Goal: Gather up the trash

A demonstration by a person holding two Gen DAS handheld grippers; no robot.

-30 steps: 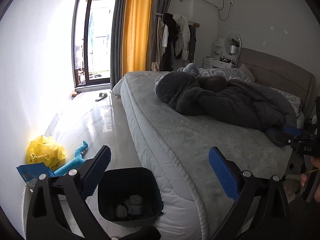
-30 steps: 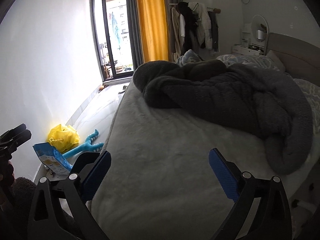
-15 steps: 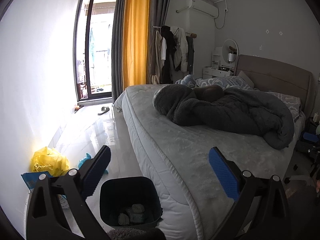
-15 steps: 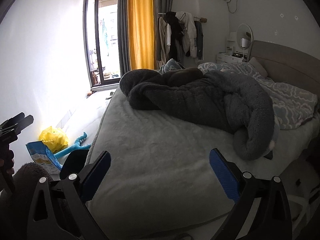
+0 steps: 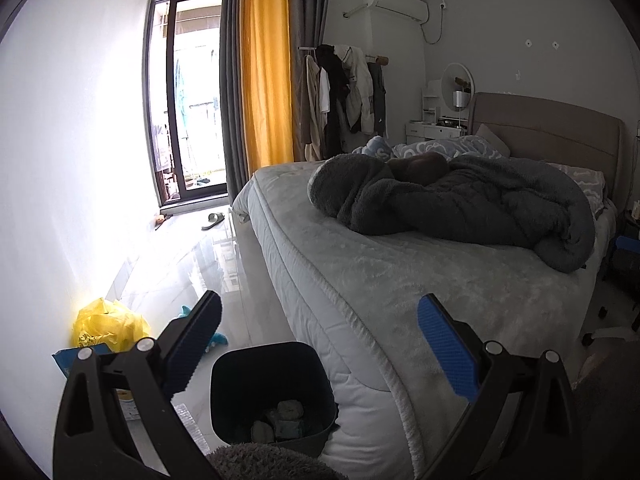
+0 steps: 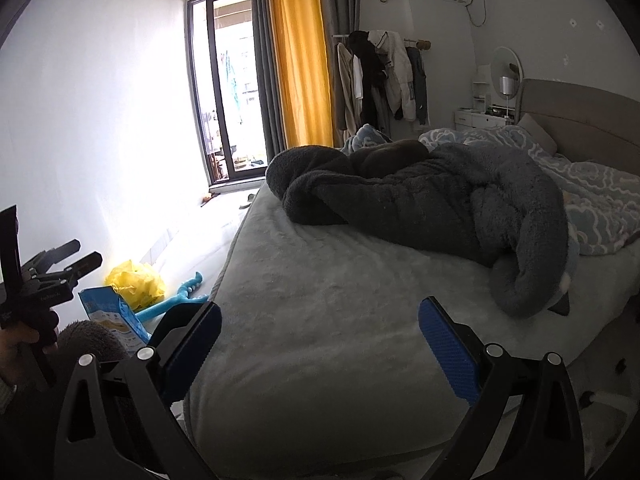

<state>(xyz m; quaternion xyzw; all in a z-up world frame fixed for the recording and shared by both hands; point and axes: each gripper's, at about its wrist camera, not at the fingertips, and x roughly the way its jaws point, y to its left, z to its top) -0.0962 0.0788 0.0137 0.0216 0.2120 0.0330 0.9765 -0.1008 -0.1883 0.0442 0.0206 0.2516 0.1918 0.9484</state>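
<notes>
Holding both grippers, left gripper point(image 5: 320, 344) and right gripper point(image 6: 320, 344), spread and empty, I see the trash bin point(image 5: 272, 392) lower centre beside the bed point(image 5: 400, 280).

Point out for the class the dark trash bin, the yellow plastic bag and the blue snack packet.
trash bin point(image 5: 224, 392), left wrist view, on its front inner wall.
yellow plastic bag point(image 5: 108, 326), left wrist view, on the crumpled middle.
blue snack packet point(image 6: 106, 310), right wrist view, on its printed front face.

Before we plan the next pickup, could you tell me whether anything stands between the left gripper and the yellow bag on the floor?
Nothing visible does: the left gripper, open, faces bare floor toward the yellow bag.
</notes>
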